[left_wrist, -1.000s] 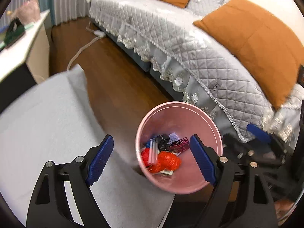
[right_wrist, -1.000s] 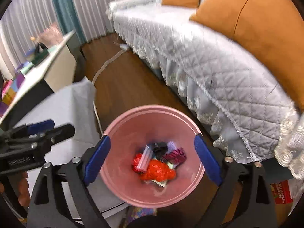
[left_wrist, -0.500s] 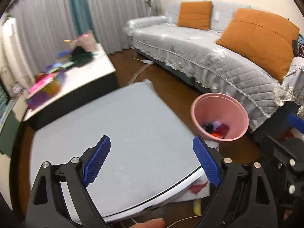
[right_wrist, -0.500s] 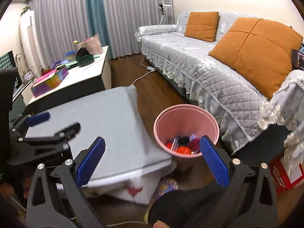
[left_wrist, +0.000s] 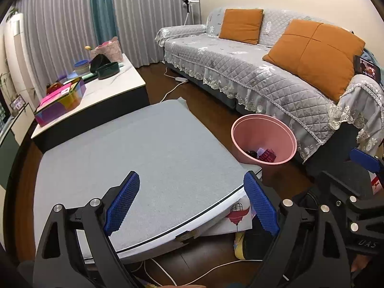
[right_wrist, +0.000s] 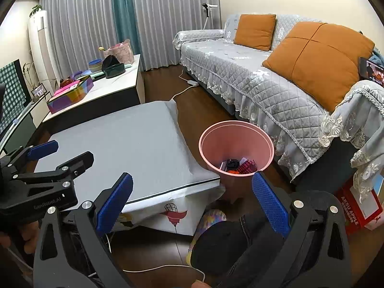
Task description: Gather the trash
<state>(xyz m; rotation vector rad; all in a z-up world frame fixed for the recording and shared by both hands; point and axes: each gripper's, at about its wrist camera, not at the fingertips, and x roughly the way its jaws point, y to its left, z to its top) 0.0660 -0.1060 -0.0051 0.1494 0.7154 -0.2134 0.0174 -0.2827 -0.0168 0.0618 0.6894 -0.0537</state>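
I had pulled both claws up and well back from the pink bin (right_wrist: 236, 147), so the whole grey-topped table (left_wrist: 134, 148) came into view, bare. My left gripper (left_wrist: 192, 201) and right gripper (right_wrist: 190, 202) hung spread and empty. The wrappers (right_wrist: 240, 165) lay inside the bin, so I judged the collecting finished.

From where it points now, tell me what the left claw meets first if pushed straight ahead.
Likely the grey table top: the open left claw hangs above it, angled down. Depth is uncertain.
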